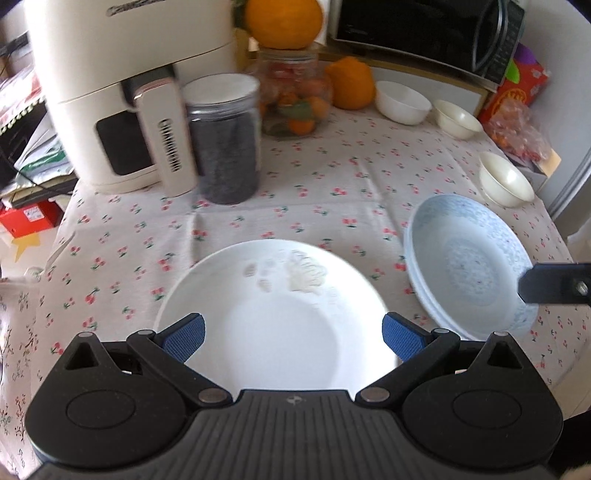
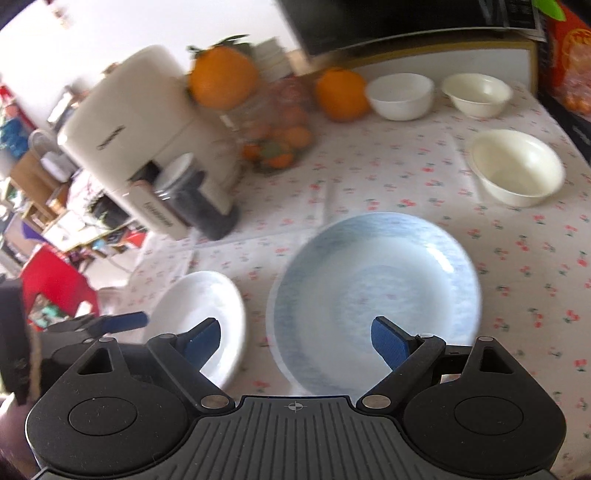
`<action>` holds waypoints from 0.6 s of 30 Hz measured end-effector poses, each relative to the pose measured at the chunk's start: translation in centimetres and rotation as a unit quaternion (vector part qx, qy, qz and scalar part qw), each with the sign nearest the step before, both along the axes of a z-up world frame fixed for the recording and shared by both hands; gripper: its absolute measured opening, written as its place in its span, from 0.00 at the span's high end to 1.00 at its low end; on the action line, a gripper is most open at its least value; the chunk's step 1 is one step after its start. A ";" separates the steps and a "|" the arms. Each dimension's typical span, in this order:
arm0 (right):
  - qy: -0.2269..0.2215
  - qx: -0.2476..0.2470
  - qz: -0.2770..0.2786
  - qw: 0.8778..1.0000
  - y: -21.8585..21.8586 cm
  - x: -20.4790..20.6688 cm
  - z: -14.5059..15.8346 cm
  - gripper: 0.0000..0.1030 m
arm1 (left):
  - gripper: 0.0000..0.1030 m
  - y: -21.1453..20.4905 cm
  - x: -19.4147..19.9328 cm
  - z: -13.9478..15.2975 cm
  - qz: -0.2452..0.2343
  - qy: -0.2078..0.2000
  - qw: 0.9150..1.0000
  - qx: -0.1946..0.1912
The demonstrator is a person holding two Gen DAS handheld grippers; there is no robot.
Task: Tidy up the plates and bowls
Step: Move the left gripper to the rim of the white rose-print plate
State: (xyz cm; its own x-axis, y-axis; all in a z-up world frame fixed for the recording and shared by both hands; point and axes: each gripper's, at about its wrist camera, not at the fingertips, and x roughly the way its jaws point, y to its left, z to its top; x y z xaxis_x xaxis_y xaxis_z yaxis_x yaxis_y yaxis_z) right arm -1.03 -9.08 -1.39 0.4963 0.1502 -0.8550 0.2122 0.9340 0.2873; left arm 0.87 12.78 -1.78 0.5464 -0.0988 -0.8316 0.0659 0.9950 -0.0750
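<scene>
A white plate [image 1: 280, 314] lies on the cherry-print tablecloth right in front of my open left gripper [image 1: 293, 338], whose blue pads flank its near rim. To its right lie blue-patterned plates [image 1: 465, 266], apparently two stacked. My right gripper [image 2: 295, 345] is open over the near rim of the blue plate [image 2: 373, 295]; the white plate [image 2: 199, 317] lies to its left. Three bowls stand further back: a white bowl [image 2: 400, 96], a cream bowl [image 2: 478, 94] and a larger cream bowl [image 2: 517, 166].
An air fryer [image 1: 118, 96], a dark-filled jar [image 1: 225, 140], a fruit jar [image 1: 291, 96] and oranges [image 1: 351, 83] stand along the back left. A microwave [image 1: 424, 33] is at the back. A red box and a snack bag [image 1: 517, 122] sit at the right edge.
</scene>
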 end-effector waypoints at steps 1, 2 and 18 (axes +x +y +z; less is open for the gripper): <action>-0.002 0.005 0.006 1.000 0.4 0.0 -0.1 0.12 | 0.01 0.5 -0.1 -0.1 0.004 0.001 1.000 -0.002; -0.004 0.012 0.012 1.000 0.9 0.0 -0.2 0.12 | 0.01 0.9 -0.1 -0.2 0.006 0.002 1.000 -0.004; -0.013 0.062 0.082 0.995 7.6 -0.4 -3.4 0.12 | 0.12 5.9 -0.2 -2.4 0.020 0.005 1.000 -0.004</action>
State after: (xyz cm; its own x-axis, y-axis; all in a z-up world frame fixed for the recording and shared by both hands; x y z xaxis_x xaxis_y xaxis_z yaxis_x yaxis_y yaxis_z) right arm -1.46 -1.50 -4.83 0.4777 0.3338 -0.8127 0.0517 0.9128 0.4052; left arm 0.63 18.72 -4.13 0.5414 -0.0844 -0.8365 0.0249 0.9961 -0.0844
